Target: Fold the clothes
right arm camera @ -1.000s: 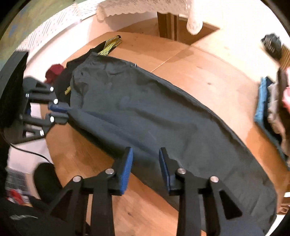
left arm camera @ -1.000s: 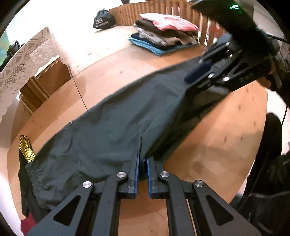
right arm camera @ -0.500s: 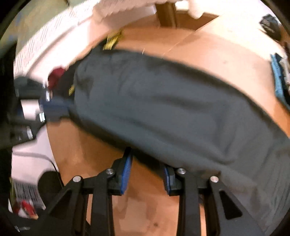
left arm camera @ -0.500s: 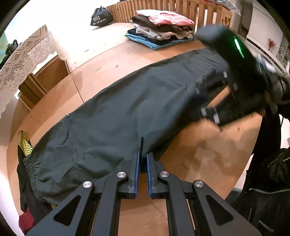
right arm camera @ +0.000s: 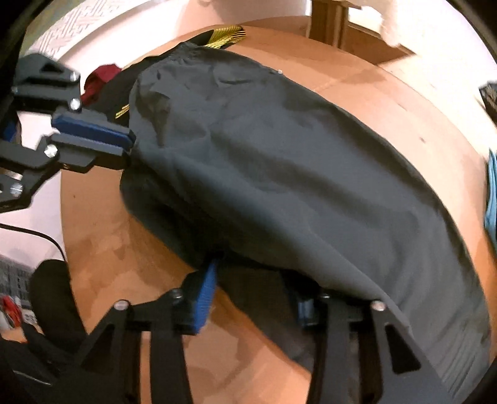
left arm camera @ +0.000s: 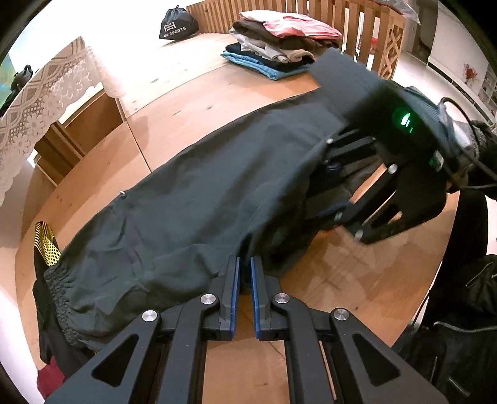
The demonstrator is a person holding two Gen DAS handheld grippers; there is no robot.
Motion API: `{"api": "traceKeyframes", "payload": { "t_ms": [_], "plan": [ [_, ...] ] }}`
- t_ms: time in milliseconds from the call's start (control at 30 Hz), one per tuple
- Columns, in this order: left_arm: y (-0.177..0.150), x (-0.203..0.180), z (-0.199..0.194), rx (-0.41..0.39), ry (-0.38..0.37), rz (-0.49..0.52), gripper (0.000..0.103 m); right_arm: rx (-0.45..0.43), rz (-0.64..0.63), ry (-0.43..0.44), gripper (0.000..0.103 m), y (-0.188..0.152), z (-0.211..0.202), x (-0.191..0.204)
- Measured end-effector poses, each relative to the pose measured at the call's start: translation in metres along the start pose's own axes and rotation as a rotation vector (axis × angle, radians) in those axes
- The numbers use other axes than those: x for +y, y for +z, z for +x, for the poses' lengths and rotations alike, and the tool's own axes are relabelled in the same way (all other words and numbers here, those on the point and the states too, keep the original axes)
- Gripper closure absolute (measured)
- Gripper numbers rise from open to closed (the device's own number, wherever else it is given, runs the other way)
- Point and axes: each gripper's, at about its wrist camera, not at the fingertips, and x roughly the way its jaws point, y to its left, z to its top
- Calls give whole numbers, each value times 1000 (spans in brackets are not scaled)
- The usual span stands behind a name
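Note:
Dark grey trousers (left arm camera: pixel 198 199) lie stretched along the round wooden table (left arm camera: pixel 357 279), elastic waistband at the left. My left gripper (left arm camera: pixel 243 264) is shut on the trousers' near edge by the crotch. My right gripper (right arm camera: pixel 254 279) is open, its jaws astride the near edge of the trouser leg (right arm camera: pixel 295 192), the cloth draped over the right finger. In the left wrist view the right gripper (left arm camera: pixel 335 186) sits at the leg's near edge. In the right wrist view the left gripper (right arm camera: pixel 127 143) pinches the cloth at the left.
A stack of folded clothes (left arm camera: pixel 276 46) sits at the table's far side before a wooden railing (left arm camera: pixel 357 18). A black and yellow garment (left arm camera: pixel 46 245) and a red one (left arm camera: pixel 49 379) hang off the left edge. A lace-covered table (left arm camera: pixel 46 102) stands beyond. A black bag (left arm camera: pixel 177 25) lies on the floor.
My right gripper has moved in to the trouser leg's near edge and its jaws now straddle the cloth, which has lifted and bunched there. My left gripper stays shut on the edge.

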Motion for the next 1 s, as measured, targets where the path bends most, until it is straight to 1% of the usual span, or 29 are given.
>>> {"api": "traceKeyframes", "payload": {
  "t_ms": [67, 100, 133, 167, 200, 267, 333, 400, 433, 500, 533, 600, 633, 700, 733, 767, 800, 833, 900, 967, 1000],
  "plan": [
    [0, 0, -1, 1, 5, 2, 96, 19, -12, 28, 61, 0, 8, 3],
    [0, 1, -1, 1, 7, 0, 96, 29, -15, 46, 67, 0, 12, 4],
    [-1, 1, -1, 2, 9, -1, 96, 37, -20, 42, 73, -1, 13, 5],
    [-2, 2, 0, 5, 11, -1, 96, 33, -32, 18, 88, -1, 13, 7],
    [-4, 3, 1, 8, 14, -1, 96, 40, -38, 19, 98, -1, 13, 7],
    [-8, 8, 5, 19, 21, -8, 95, 38, -14, 79, 98, -4, 9, 3],
    [-14, 17, 13, 39, 23, -31, 95, 45, 15, 160, 99, -8, 3, -2],
    [-21, 27, 25, 69, 55, -42, 94, 53, 27, 253, 100, -17, -6, -3],
    [-24, 32, 32, 88, 80, -42, 94, 63, 17, 269, 100, -22, -8, 0],
    [-30, 46, 50, 133, 112, -61, 94, 106, -24, 283, 100, -34, -9, 9],
    [-33, 53, 57, 152, 123, -74, 94, 129, -49, 276, 100, -40, -7, 13],
    [-35, 61, 62, 151, 125, -98, 95, 142, -94, 175, 100, -48, -4, 19],
    [-35, 63, 61, 145, 122, -103, 95, 139, -83, 172, 100, -48, -3, 15],
    [-33, 61, 56, 128, 115, -96, 93, 109, -16, 162, 98, -42, -7, 1],
    [-32, 60, 53, 120, 111, -93, 93, 98, 7, 140, 96, -38, -10, -5],
    [-32, 58, 50, 113, 105, -87, 93, 86, 33, 125, 89, -34, -14, -12],
    [-31, 55, 46, 107, 96, -78, 93, 64, 70, 134, 82, -30, -19, -21],
    [-31, 52, 43, 100, 88, -70, 93, 33, 104, 157, 80, -27, -25, -28],
    [-31, 50, 36, 82, 84, -55, 93, -29, 186, 190, 80, -20, -36, -45],
    [-31, 51, 31, 69, 86, -53, 93, -54, 263, 214, 80, -17, -40, -61],
    [-33, 57, 31, 74, 90, -72, 93, -59, 293, 220, 80, -16, -41, -67]
  ]
}}
